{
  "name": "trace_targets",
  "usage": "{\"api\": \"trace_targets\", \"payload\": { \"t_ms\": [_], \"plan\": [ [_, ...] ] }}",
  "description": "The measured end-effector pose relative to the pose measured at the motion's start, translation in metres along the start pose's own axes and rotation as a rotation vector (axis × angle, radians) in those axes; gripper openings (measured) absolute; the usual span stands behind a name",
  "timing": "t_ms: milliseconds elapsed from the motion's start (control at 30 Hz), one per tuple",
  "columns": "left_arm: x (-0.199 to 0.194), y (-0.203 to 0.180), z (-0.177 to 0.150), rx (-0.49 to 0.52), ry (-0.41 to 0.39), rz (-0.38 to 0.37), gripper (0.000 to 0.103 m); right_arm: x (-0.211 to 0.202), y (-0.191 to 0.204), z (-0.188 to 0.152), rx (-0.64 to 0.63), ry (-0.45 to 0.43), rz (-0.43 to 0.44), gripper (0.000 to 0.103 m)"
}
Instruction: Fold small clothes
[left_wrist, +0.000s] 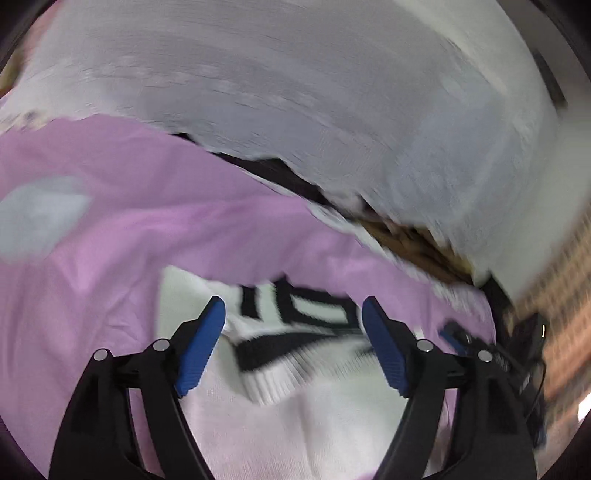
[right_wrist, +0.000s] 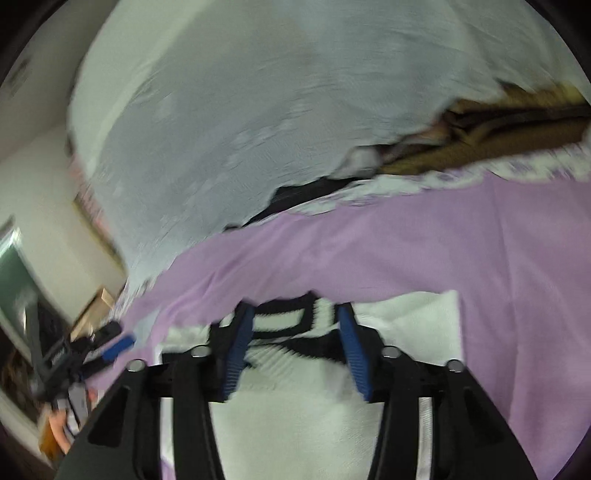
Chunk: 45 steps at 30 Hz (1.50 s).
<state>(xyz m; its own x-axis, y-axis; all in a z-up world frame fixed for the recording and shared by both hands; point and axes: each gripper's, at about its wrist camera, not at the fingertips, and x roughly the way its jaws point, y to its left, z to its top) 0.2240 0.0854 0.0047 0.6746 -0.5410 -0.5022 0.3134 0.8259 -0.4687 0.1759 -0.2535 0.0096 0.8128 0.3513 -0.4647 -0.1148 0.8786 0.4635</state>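
A white knit garment (left_wrist: 295, 406) with black bands and a ribbed hem lies on a lilac sheet (left_wrist: 147, 206). My left gripper (left_wrist: 293, 306) hangs over its striped part with the blue pads far apart and nothing pressed between them. In the right wrist view the same garment (right_wrist: 295, 424) lies under my right gripper (right_wrist: 295, 314). Its blue pads stand partly apart over the black-striped edge, and the fabric shows in the gap without being pinched. Each view also catches the other gripper: the right one (left_wrist: 454, 330) at the right, the left one (right_wrist: 118, 345) at the left. Both pictures are motion-blurred.
A bunched pale grey-white quilt (left_wrist: 295, 92) (right_wrist: 258, 110) fills the space behind the lilac sheet (right_wrist: 480, 240). Brown fabric (left_wrist: 406, 240) (right_wrist: 498, 136) and a dark gap lie along its edge. A hand (right_wrist: 61, 424) shows at the lower left, with a wall and a green board behind.
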Motion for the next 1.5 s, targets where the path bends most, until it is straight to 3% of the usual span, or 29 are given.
{"api": "trace_targets", "payload": {
  "t_ms": [167,233,400,500,567,633,700,767,800,867,967,1100,1167,1300,1333,1500],
  "plan": [
    [0.007,-0.024,-0.009,0.215,0.198,-0.133,0.076,0.006,0.044,-0.012,-0.239,0.176,0.1,0.038],
    [0.014,-0.032,-0.018,0.271,0.256,-0.15,0.076,0.016,0.055,-0.025,-0.303,0.257,0.108,0.038],
    [0.041,-0.034,-0.041,0.327,0.423,-0.12,0.077,0.041,0.054,-0.046,-0.354,0.377,0.016,0.038],
    [0.047,-0.031,-0.052,0.35,0.5,-0.163,0.078,0.056,0.05,-0.051,-0.377,0.414,-0.037,0.038],
    [0.058,-0.035,-0.061,0.403,0.532,-0.115,0.079,0.071,0.056,-0.054,-0.42,0.425,-0.077,0.039],
    [0.071,-0.038,-0.06,0.426,0.495,0.003,0.08,0.084,0.059,-0.048,-0.411,0.431,-0.092,0.042],
    [0.079,-0.04,-0.046,0.387,0.434,0.081,0.08,0.096,0.058,-0.034,-0.377,0.412,-0.103,0.042],
    [0.081,-0.038,-0.023,0.319,0.282,0.199,0.08,0.093,0.046,-0.012,-0.252,0.22,-0.208,0.043],
    [0.079,-0.036,-0.014,0.282,0.205,0.235,0.08,0.085,0.036,-0.006,-0.167,0.124,-0.21,0.045],
    [0.075,-0.025,-0.002,0.167,0.125,0.185,0.092,0.074,0.016,0.0,-0.033,0.094,-0.108,0.047],
    [0.078,-0.019,-0.007,0.144,0.153,0.144,0.092,0.053,0.011,0.003,-0.044,0.026,-0.147,0.049],
    [0.077,-0.021,-0.011,0.18,0.146,0.108,0.093,0.056,0.011,-0.004,-0.041,0.086,-0.101,0.05],
    [0.081,-0.019,-0.011,0.168,0.139,0.152,0.093,0.069,0.014,-0.009,-0.056,0.132,-0.099,0.05],
    [0.097,0.012,-0.013,0.074,0.195,0.266,0.093,0.084,-0.001,-0.017,-0.035,0.191,-0.177,0.055],
    [0.1,0.019,-0.013,0.055,0.204,0.254,0.093,0.085,-0.007,-0.017,-0.012,0.191,-0.18,0.055],
    [0.09,0.002,-0.017,0.123,0.142,0.307,0.092,0.065,-0.02,-0.015,0.064,0.085,-0.186,0.054]
  ]
}}
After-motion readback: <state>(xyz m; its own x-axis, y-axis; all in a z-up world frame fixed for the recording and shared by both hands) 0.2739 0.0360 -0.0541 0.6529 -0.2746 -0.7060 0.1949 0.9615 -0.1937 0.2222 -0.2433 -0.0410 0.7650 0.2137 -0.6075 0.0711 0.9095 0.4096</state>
